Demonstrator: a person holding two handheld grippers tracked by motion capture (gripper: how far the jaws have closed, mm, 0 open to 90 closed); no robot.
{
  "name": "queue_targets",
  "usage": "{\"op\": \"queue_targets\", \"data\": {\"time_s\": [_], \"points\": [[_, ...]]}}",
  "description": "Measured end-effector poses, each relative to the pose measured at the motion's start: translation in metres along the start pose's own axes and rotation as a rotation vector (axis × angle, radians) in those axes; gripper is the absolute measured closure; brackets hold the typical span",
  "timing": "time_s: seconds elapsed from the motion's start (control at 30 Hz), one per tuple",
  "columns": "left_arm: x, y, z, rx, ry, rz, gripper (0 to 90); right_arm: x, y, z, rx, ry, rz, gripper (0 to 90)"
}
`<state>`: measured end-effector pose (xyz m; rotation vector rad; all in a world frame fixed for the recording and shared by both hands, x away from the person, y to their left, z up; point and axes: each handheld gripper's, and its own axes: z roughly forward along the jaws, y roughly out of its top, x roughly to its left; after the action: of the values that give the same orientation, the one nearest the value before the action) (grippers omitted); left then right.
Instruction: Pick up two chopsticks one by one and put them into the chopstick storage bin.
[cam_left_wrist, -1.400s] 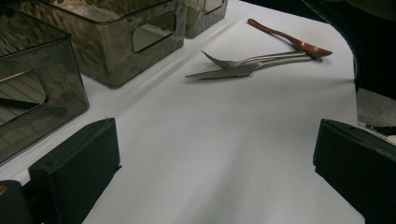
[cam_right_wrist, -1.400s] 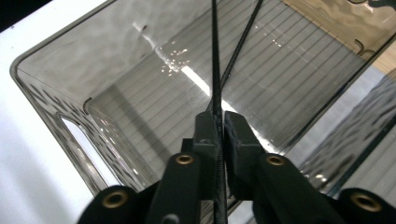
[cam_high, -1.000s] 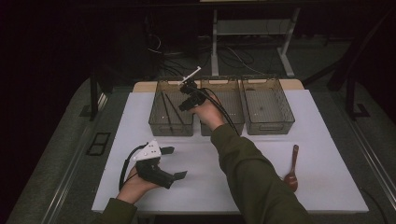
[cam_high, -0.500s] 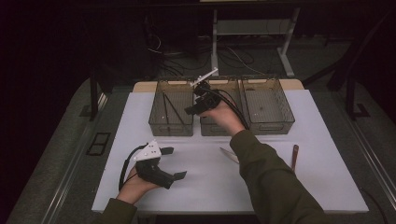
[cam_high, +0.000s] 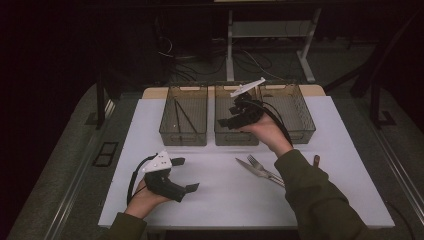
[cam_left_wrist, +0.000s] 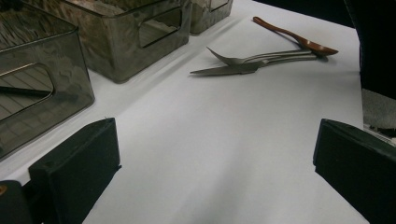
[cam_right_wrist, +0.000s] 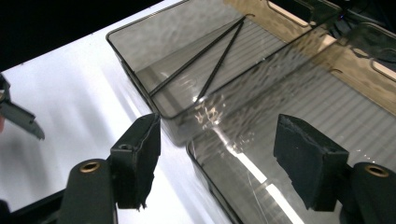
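The white table (cam_high: 225, 200) has wide bare room in its near middle, between the two hands, and a bare strip along its left edge. Three smoky bins stand in a row at the far edge: the left bin (cam_high: 183, 122), the middle bin (cam_high: 235, 137) and the right bin (cam_high: 300, 117), set just beside one another.

The left gripper (cam_high: 187, 175) rests low on the near left of the table, its jaws wide apart with nothing between them. In the left gripper view the bare table spreads between its jaws, and the bins rise at the far left.

The right gripper (cam_high: 226, 121) hangs above the middle bin, jaws wide and holding nothing. In the right gripper view it looks down on the middle bin's near left corner and on the left bin, where two thin black sticks (cam_right_wrist: 205, 56) lie crossed on the floor.

A knife (cam_high: 252, 169) and a fork (cam_high: 262, 167) lie side by side on the near right, well apart from both grippers. A brown spoon (cam_left_wrist: 294, 37) lies just beyond them; in the high view the right sleeve (cam_high: 315, 200) hides most of it. Whether anything lies in the right bin is hard to make out.
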<state>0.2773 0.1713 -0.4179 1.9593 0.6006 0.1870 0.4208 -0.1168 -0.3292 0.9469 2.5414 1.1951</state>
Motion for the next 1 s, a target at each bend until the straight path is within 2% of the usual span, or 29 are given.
{"op": "queue_targets", "data": {"time_s": [0.37,0.63,0.73,1.0], "points": [[0.002,-0.001,-0.003,-0.004,0.018,-0.006,0.0,-0.007,-0.038,-0.04,-0.058,0.002,-0.006,30.7],[0.002,-0.001,-0.003,-0.004,0.02,-0.004,0.0,-0.017,-0.079,-0.073,-0.078,-0.048,0.024,31.3],[0.001,-0.001,-0.002,0.0,0.022,-0.002,0.0,-0.022,-0.098,-0.087,-0.087,-0.066,0.054,34.1],[-0.001,0.0,-0.002,0.006,0.026,0.008,0.0,-0.033,-0.138,-0.109,-0.107,-0.111,0.109,47.4]]}}
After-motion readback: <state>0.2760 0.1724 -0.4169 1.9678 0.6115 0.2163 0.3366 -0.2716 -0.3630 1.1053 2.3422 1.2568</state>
